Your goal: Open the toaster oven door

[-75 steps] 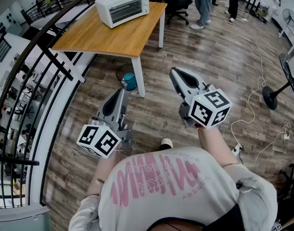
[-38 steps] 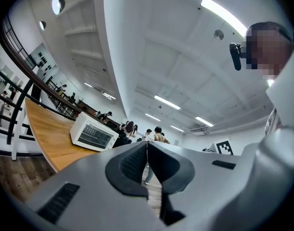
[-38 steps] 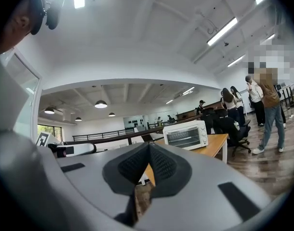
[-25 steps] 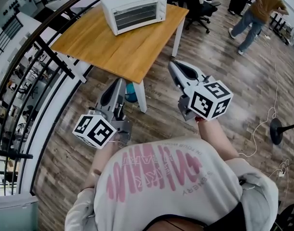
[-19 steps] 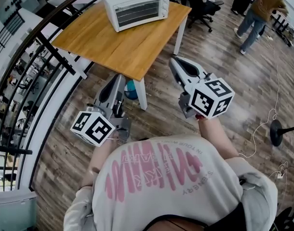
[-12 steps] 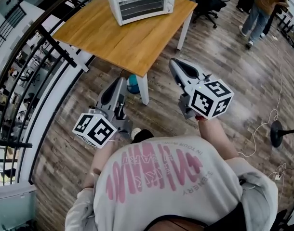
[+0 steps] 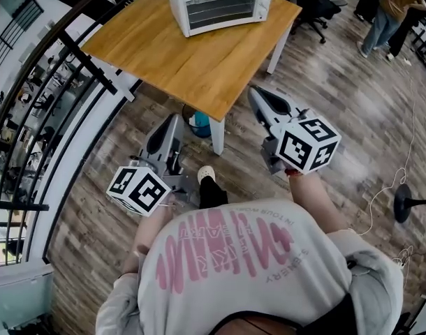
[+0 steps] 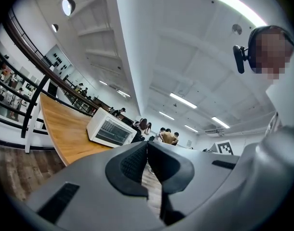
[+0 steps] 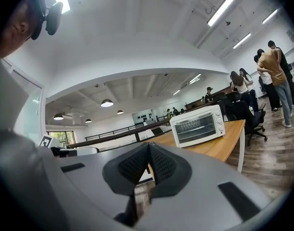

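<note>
A white toaster oven [image 7: 220, 2] with its glass door shut stands at the far end of a wooden table [image 7: 178, 54]; it also shows as the toaster oven [image 8: 108, 130] and the toaster oven [image 9: 197, 124] in the gripper views. My left gripper [image 7: 170, 130] is held level short of the table's near corner, jaws shut and empty, seen close as the left gripper [image 8: 147, 143]. My right gripper [image 7: 258, 96] hovers beside the table's right edge, also shut with nothing in it, seen close as the right gripper [image 9: 149, 146]. Both are well short of the oven.
A black curved railing [image 7: 66, 47] runs along the left. A table leg [image 7: 216, 135] and a small blue bin [image 7: 201, 124] stand just ahead of the person's shoe [image 7: 207, 176]. Several people [image 7: 387, 12] and office chairs [image 7: 318, 9] are at far right; a fan base [image 7: 401, 208] sits right.
The person has stepped forward; the table and oven have come nearer and shifted right in the head view. A foot has come into view. Both grippers stay shut.
</note>
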Demonstrator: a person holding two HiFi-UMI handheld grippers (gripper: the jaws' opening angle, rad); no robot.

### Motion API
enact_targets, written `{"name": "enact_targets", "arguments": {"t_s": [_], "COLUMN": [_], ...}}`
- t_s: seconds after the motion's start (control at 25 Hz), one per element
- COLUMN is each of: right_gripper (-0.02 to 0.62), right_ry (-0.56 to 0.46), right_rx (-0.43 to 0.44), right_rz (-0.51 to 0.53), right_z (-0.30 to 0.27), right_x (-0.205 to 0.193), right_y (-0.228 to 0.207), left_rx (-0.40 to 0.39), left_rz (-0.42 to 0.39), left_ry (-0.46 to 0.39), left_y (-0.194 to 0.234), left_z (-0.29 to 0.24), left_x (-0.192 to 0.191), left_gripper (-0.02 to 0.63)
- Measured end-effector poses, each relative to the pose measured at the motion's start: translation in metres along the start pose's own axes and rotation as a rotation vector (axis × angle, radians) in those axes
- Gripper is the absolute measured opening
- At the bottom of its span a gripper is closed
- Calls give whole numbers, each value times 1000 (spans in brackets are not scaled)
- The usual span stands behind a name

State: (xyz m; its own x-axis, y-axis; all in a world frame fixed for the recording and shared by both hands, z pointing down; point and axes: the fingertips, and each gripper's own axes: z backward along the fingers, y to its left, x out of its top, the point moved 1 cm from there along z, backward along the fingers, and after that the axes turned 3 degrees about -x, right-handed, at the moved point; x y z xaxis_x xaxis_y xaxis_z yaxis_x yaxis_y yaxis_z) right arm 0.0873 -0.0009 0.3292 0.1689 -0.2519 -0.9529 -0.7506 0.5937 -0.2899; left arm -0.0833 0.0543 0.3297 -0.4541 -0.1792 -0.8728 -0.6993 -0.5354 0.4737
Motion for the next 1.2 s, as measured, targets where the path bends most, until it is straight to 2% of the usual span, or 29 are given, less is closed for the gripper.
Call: {"name": "enact_targets", "arguments": {"t_s": [0.28,0.76,1.0,1.2], "right_gripper": [8,7,8,8], "right_ry": [4,-53,-50,-13], "right_rx": [-10,-24,-50,-118], "right_rz": [-9,32,77,153], "right_z": [-51,-135,-170,-198], "right_x": [12,66,86,89], "right_y": [-15,-38,-52,-76], "left_rx": [-24,-68,-90,-103], "left_rz": [11,-22,-25,-4], "left_ry": [15,-31,-32,-31], "left_y": [38,94,113,130], "left_z": [-37,-98,-119,-128], "left_x": [20,86,106,114], "left_gripper": [21,21,21,21]}}
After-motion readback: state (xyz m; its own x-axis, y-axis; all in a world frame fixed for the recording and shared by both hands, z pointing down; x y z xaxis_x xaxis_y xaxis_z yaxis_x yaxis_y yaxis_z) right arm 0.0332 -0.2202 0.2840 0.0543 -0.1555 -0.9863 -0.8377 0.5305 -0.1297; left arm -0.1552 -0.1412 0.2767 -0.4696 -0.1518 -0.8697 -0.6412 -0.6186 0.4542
